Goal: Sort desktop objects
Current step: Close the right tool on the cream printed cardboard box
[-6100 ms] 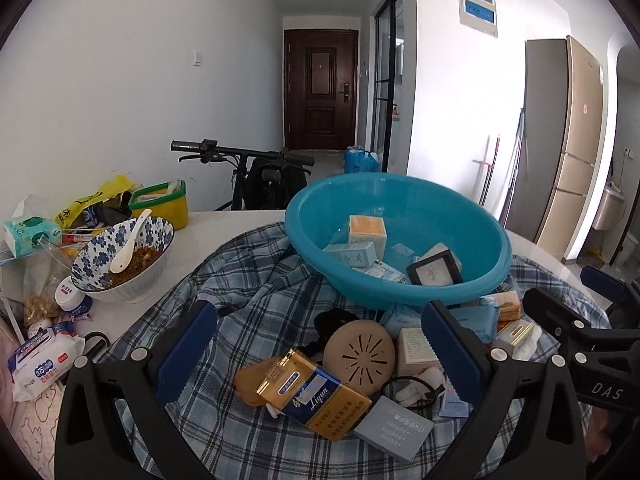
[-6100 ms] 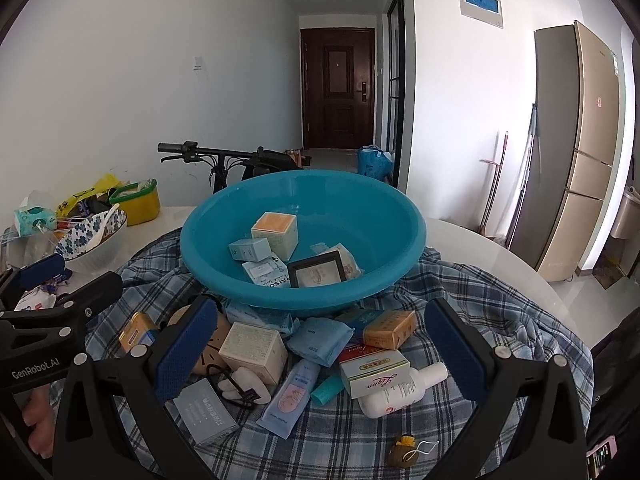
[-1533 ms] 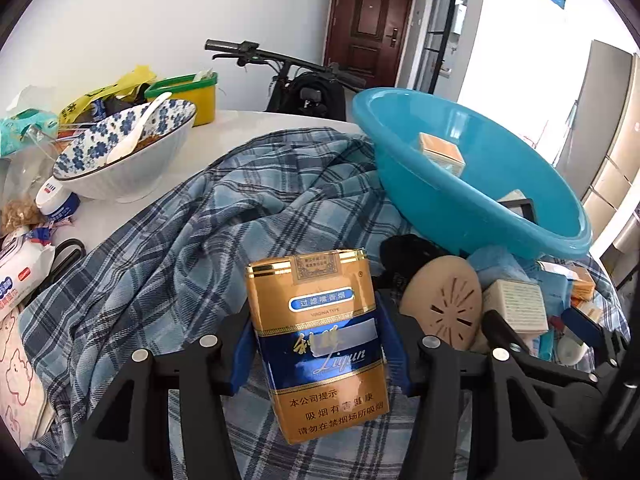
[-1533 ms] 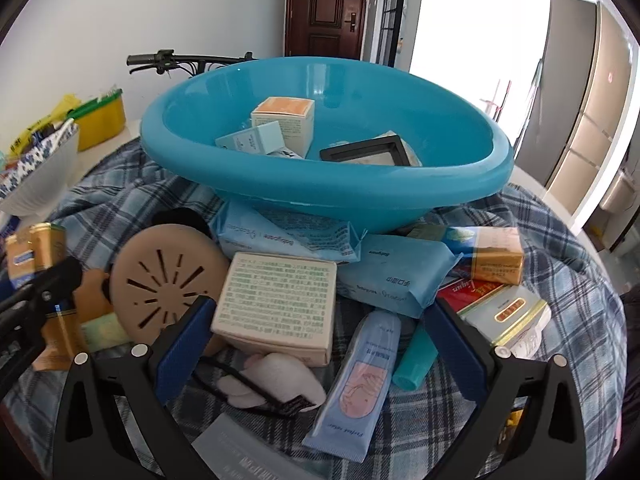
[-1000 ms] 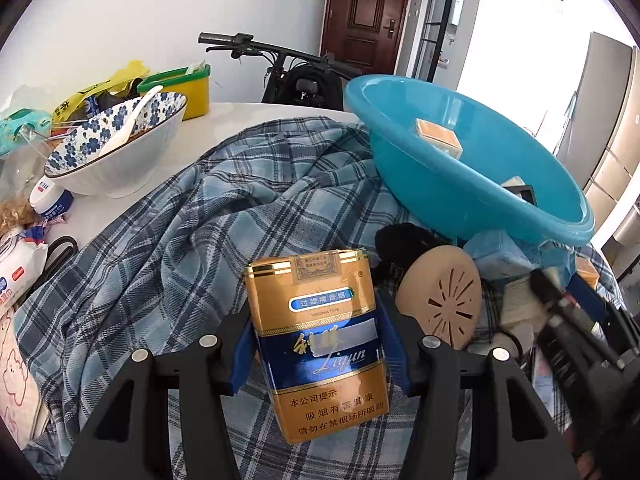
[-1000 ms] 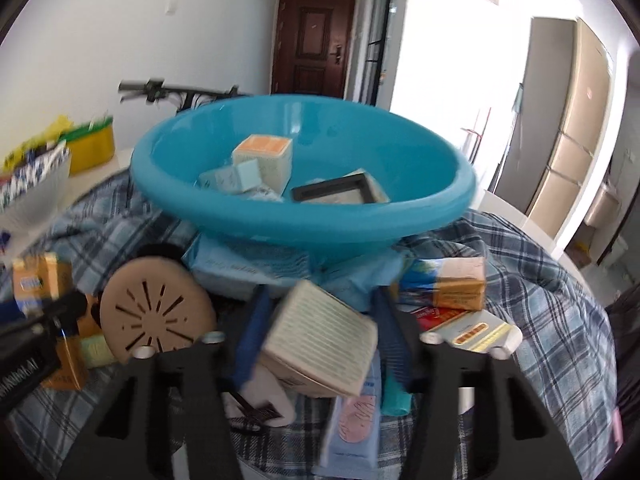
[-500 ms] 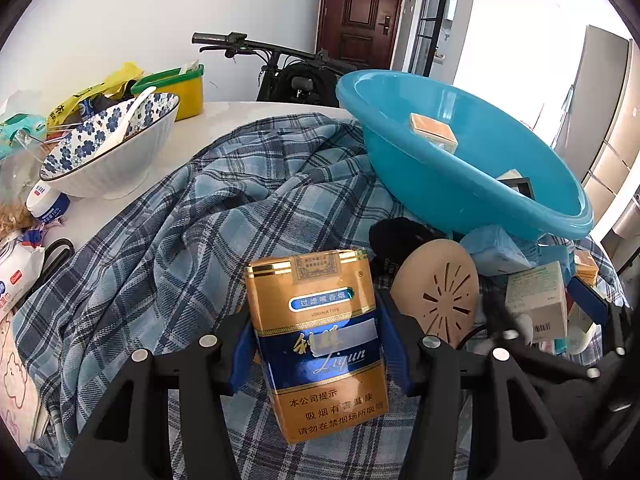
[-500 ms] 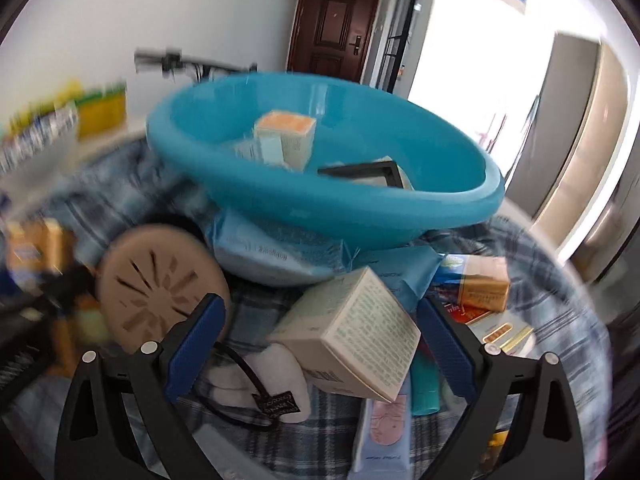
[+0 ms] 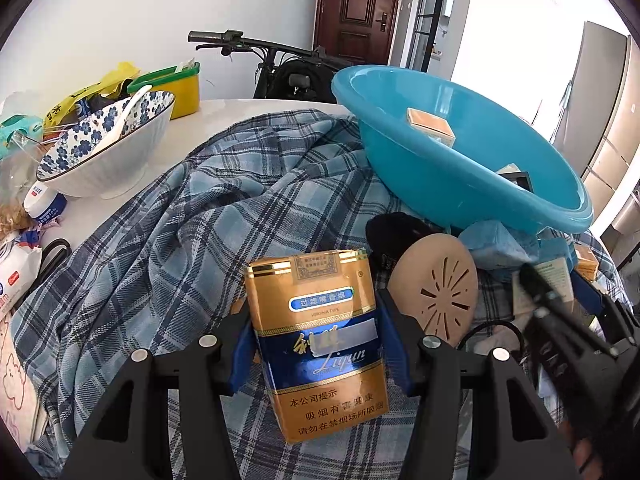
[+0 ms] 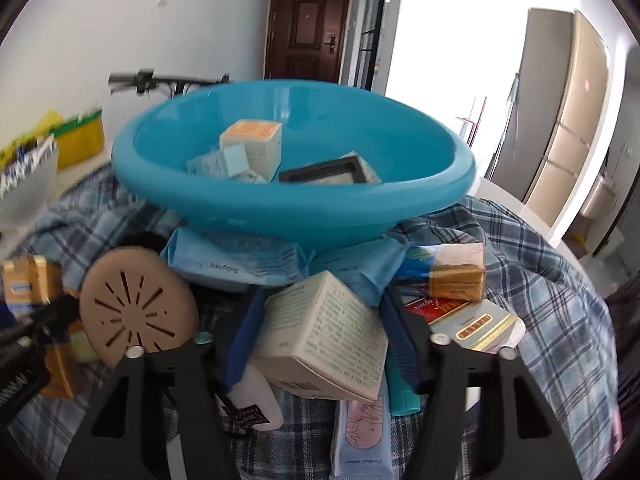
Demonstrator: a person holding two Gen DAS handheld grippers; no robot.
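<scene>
My left gripper (image 9: 318, 344) is shut on a gold and blue cigarette pack (image 9: 320, 340), held upright above the plaid cloth (image 9: 168, 248). My right gripper (image 10: 316, 332) is shut on a cream box with small print (image 10: 320, 332), lifted and tilted in front of the blue basin (image 10: 296, 200). The basin (image 9: 460, 168) holds an orange-topped box (image 10: 252, 142), small pale boxes and a black frame (image 10: 324, 172). A tan round vented disc (image 10: 136, 300) lies left of the cream box; it also shows in the left wrist view (image 9: 434, 284).
Blue wipe packs (image 10: 240, 260), an orange box (image 10: 452, 276), a red and gold pack (image 10: 464, 320) and a hand cream tube (image 10: 360, 432) lie below the basin. A flowered bowl with a spoon (image 9: 104, 152), a yellow container (image 9: 176, 88) and packets stand at the left.
My right gripper has closed on the cream box and lifted it, tilted, off the pile. My left gripper still holds the cigarette pack, little moved.
</scene>
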